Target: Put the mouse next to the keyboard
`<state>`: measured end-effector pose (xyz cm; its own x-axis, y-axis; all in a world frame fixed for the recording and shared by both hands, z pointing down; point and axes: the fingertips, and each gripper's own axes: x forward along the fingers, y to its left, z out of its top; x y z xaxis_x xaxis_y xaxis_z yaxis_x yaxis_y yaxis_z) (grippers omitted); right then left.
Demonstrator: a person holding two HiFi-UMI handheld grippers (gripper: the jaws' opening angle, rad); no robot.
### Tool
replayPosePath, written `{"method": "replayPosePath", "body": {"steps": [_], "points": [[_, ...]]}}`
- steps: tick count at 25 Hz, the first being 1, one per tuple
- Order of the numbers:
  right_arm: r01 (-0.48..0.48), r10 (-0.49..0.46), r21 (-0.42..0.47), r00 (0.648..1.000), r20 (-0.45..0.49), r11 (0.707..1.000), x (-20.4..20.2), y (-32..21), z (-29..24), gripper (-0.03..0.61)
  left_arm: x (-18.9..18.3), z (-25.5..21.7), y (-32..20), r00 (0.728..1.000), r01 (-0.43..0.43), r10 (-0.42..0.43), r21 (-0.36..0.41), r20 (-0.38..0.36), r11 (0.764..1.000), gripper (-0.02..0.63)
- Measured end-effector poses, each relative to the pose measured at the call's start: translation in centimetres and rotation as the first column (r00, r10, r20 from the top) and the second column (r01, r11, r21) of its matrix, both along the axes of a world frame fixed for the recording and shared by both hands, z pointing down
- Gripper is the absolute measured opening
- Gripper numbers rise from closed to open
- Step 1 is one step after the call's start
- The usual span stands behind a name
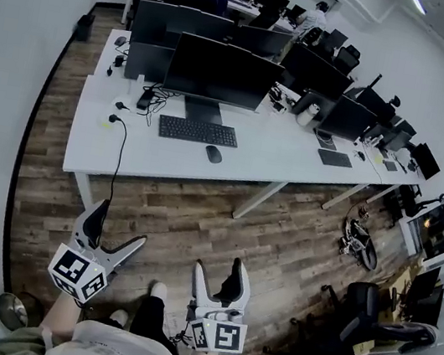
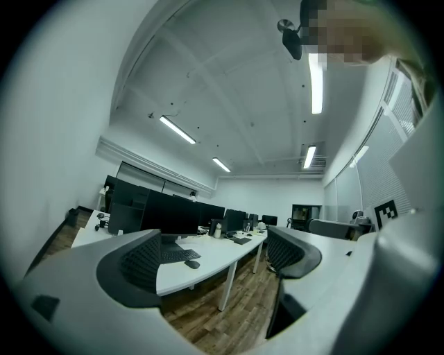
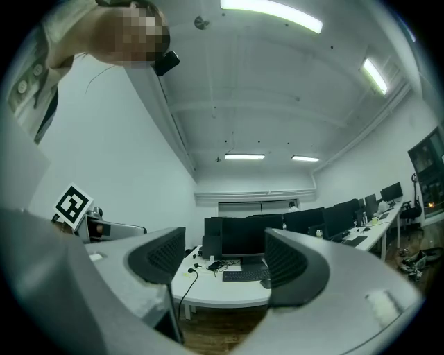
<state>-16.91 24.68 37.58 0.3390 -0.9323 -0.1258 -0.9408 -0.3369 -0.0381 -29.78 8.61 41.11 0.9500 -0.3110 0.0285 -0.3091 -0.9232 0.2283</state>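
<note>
A dark mouse (image 1: 213,154) lies on the long white desk (image 1: 140,158), just right of and slightly nearer than the black keyboard (image 1: 198,132). Both grippers hang low over the wooden floor, well short of the desk. My left gripper (image 1: 118,229) stands wide open with nothing between its fingers. My right gripper (image 1: 218,275) is open and empty too. The left gripper view shows the mouse (image 2: 192,264) beside the keyboard (image 2: 177,255), far off between the jaws of the left gripper (image 2: 214,256). In the right gripper view the keyboard (image 3: 244,276) lies between the jaws of the right gripper (image 3: 225,258).
A large monitor (image 1: 224,71) stands behind the keyboard, and a black cable (image 1: 119,146) trails over the desk's left part. More desks with monitors fill the back and right. An office chair (image 1: 368,313) stands at the right. A person (image 1: 315,19) sits far off.
</note>
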Motion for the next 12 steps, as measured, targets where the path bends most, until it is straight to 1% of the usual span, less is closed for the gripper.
{"method": "replayPosePath", "body": {"steps": [4, 8, 12], "points": [[0.044, -0.044, -0.004, 0.999, -0.005, 0.999, 4.2, -2.3, 0.2, 0.348, 3.6, -0.1, -2.0, 0.999, 0.043, -0.043, 0.007, -0.002, 0.999, 0.456], [0.085, -0.086, 0.003, 0.996, 0.002, 0.996, 9.7, -4.4, 0.4, 0.348, 8.8, -0.6, -3.3, 0.998, 0.07, -0.07, 0.033, -0.004, 0.997, 0.456], [0.135, -0.135, 0.005, 0.991, 0.005, 0.991, 15.1, -6.8, 0.5, 0.348, 14.0, -0.7, -4.6, 0.995, 0.101, -0.101, 0.041, 0.001, 0.994, 0.456]]}}
